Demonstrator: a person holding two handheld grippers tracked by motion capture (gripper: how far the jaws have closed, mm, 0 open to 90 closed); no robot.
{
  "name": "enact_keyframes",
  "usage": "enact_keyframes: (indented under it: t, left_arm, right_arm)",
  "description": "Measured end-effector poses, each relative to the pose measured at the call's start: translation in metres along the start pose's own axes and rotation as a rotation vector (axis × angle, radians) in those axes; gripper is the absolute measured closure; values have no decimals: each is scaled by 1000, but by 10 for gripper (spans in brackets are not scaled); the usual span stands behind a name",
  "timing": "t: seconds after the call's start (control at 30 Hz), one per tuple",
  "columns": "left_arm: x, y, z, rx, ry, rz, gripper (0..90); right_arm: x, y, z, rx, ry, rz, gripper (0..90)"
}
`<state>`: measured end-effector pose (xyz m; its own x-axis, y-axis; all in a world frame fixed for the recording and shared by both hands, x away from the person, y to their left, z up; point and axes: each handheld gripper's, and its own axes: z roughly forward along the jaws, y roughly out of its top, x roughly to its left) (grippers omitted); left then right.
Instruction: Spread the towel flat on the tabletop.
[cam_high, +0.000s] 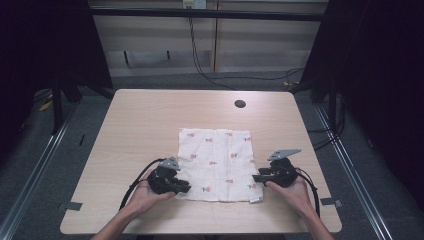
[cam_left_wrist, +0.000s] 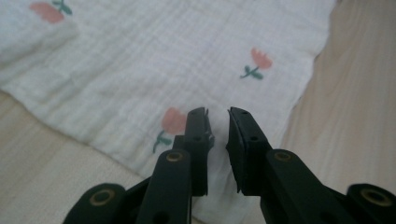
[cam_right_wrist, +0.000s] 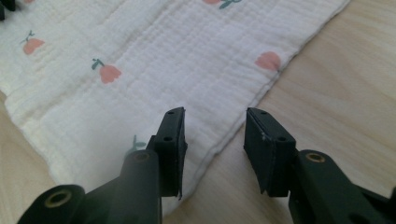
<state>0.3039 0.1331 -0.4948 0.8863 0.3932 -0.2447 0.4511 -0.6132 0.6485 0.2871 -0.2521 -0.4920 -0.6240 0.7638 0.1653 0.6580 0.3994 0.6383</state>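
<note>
A white cloth (cam_high: 215, 160) printed with small pink tulips lies flat and folded on the wooden table (cam_high: 145, 115), near its front middle. My left gripper (cam_high: 186, 188) rests low at the cloth's near left corner. In the left gripper view its jaws (cam_left_wrist: 218, 114) stand a narrow gap apart above the cloth (cam_left_wrist: 140, 70), with nothing pinched between them. My right gripper (cam_high: 255, 177) is at the cloth's near right edge. In the right gripper view its jaws (cam_right_wrist: 215, 114) are spread wide, straddling the hemmed edge of the cloth (cam_right_wrist: 140, 56) without touching it.
A round black cable hole (cam_high: 240, 104) sits in the table's far right part. Bare wood (cam_right_wrist: 336, 84) borders the cloth on all sides. Black cables (cam_high: 210, 75) run across the floor behind the table, and dark curtains stand at both sides.
</note>
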Motion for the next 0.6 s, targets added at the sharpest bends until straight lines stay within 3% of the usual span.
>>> enact_keyframes:
  t: [0.1, 0.2, 0.23, 0.33, 0.4, 0.43, 0.53, 0.6]
  left_arm:
    - [-4, 0, -1, 24, 8, 20, 796]
    - [-1, -4, -6, 33, 16, 28, 855]
    - [1, -8, -9, 25, 13, 24, 858]
    - [0, -10, -12, 29, 26, 34, 857]
    - [-2, -14, -16, 34, 33, 49, 851]
    - [-2, -21, -18, 5, 15, 29, 846]
    - [-4, -24, -21, 9, 18, 27, 842]
    - [-12, -25, -24, 34, 38, 50, 840]
  right_arm:
    - [0, 1, 4, 1, 13, -15, 591]
    - [4, 1, 6, -3, -1, -42, 651]
    - [8, 0, 6, 6, -17, -66, 739]
    - [14, 0, 6, 13, -4, -85, 860]
    - [16, -1, 6, 13, -2, -81, 872]
    - [17, -2, 5, 12, 17, -79, 880]
    - [22, -5, 4, 11, 33, -77, 883]
    - [25, -8, 1, 19, 37, -74, 883]
